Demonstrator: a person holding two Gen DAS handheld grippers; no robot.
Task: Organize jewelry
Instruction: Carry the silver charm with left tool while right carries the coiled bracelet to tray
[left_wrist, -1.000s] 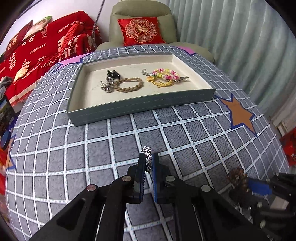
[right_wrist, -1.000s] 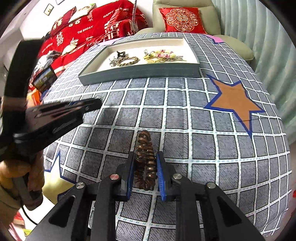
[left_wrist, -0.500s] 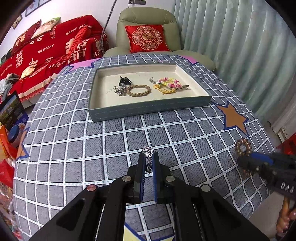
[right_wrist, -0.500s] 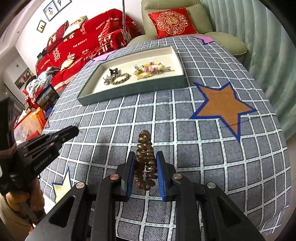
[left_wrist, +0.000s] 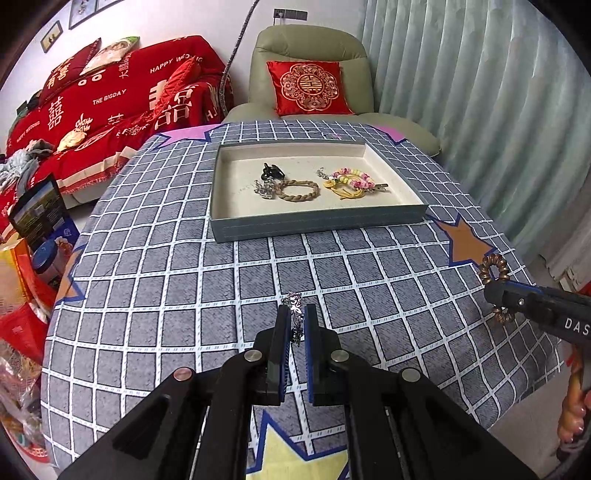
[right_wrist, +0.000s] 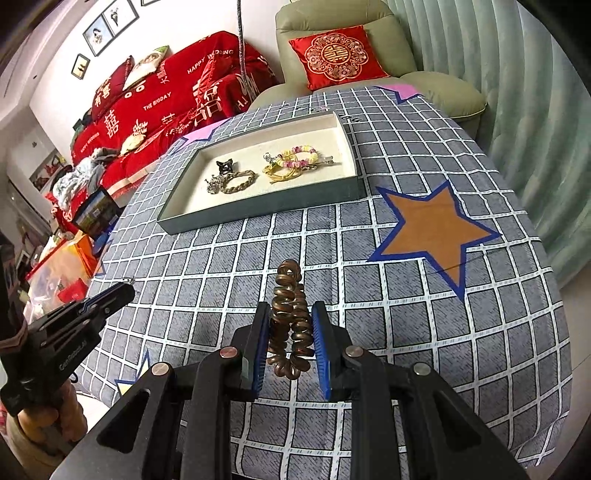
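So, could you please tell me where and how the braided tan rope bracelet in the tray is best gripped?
Grip the braided tan rope bracelet on its right arc, coming straight down from above. It lies flat on the grey tray floor, and its left side touches the silver charm, while the right arc is clear.

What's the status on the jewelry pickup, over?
Left hand-held gripper shut on silver ring. Right hand-held gripper shut on brown coil hair tie. Tray ahead, path clear.

Left claw (left_wrist: 296, 318) clamped tight, right claw (right_wrist: 289, 325) gripping narrowly, both angled downward
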